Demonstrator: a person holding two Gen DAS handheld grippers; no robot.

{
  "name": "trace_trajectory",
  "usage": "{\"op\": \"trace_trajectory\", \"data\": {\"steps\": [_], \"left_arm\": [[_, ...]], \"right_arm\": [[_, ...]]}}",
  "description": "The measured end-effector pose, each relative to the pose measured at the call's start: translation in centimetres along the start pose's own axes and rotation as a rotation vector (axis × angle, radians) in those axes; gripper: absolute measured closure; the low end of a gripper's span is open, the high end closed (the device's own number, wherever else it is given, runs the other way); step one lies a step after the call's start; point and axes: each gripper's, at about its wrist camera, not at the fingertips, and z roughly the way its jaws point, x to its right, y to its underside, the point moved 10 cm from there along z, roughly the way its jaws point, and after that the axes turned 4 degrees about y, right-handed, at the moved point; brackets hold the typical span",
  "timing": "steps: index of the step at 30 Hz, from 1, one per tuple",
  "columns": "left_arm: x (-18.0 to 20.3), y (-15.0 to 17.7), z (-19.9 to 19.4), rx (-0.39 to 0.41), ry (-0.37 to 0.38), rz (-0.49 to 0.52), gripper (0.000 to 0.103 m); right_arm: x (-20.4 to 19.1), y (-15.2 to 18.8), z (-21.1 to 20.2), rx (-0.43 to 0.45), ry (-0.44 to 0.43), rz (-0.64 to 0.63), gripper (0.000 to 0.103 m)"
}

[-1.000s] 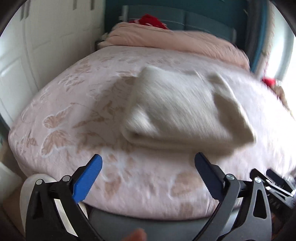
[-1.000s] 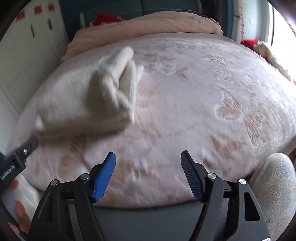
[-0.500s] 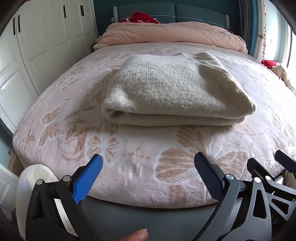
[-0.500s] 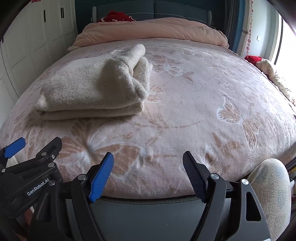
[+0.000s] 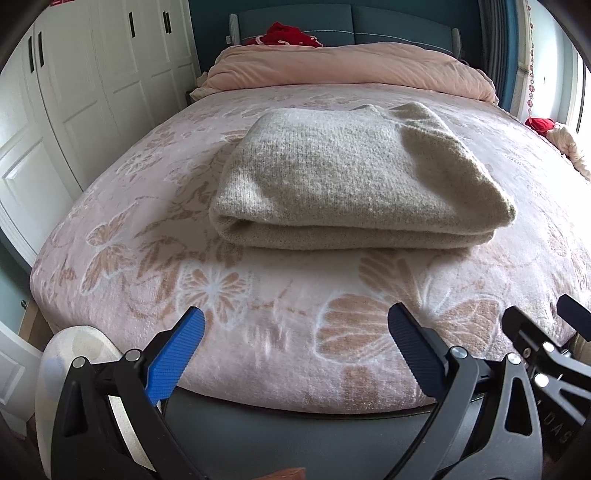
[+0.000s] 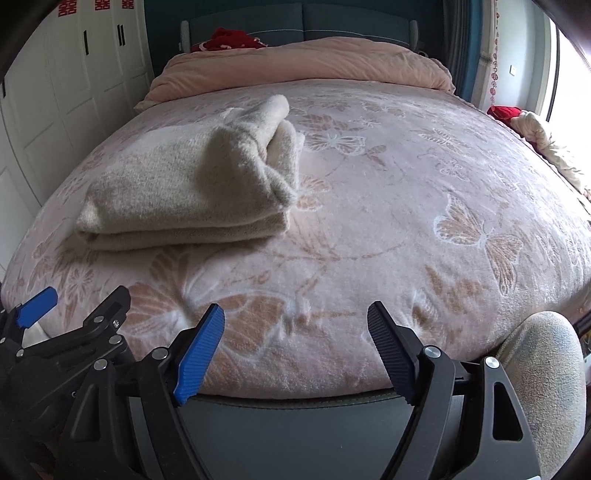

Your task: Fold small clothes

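- At the foot of the bed, the left gripper (image 5: 295, 332) hangs off the mattress edge, fingers spread wide, gripping nothing.
- Beside it, the right gripper (image 6: 295, 328) is level with it, fingers likewise wide apart and empty.
- Under both runs the pink butterfly-patterned blanket (image 5: 258, 295) covering the bed.
- Further in lies the folded beige sweater (image 5: 351, 184), a neat stack well apart from both grippers, directly ahead of the left one and off to the left in the right wrist view.
- Beyond that, a bunched pink duvet (image 5: 351, 66) sits against the headboard (image 5: 399, 35), with something red (image 5: 288, 35) on top.
- White wardrobe doors (image 5: 74, 92) line the left wall.
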Motion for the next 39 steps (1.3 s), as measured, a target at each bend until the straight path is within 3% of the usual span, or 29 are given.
{"op": "trace_trajectory", "data": {"steps": [39], "left_arm": [[-0.15,0.42,0.54,-0.019,-0.002,0.0,0.007]], "right_arm": [[-0.76,0.51,0.14,-0.014,0.014,0.01,0.025]]}}
